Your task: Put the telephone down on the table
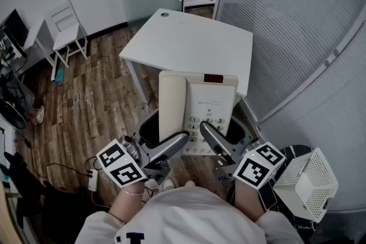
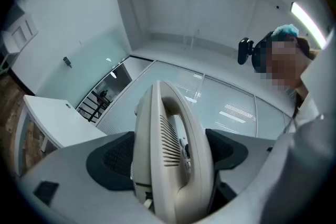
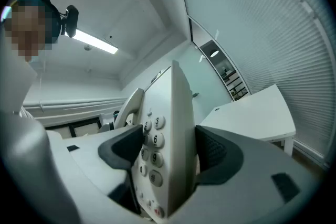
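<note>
Short of the white rectangular table (image 1: pixel 189 43), we hold the cream push-button telephone (image 1: pixel 197 101) aloft, left gripper (image 1: pixel 182 138) and right gripper (image 1: pixel 206 128) both clamped on it.

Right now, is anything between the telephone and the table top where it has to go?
Nothing visible does. The left hand-held gripper and right hand-held gripper clamp the telephone in the air before the white table, whose top looks bare.

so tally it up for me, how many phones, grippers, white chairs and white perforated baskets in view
telephone: 1
grippers: 2, the left gripper and the right gripper, both clamped on the telephone
white chair: 1
white perforated basket: 1
total: 5
</note>
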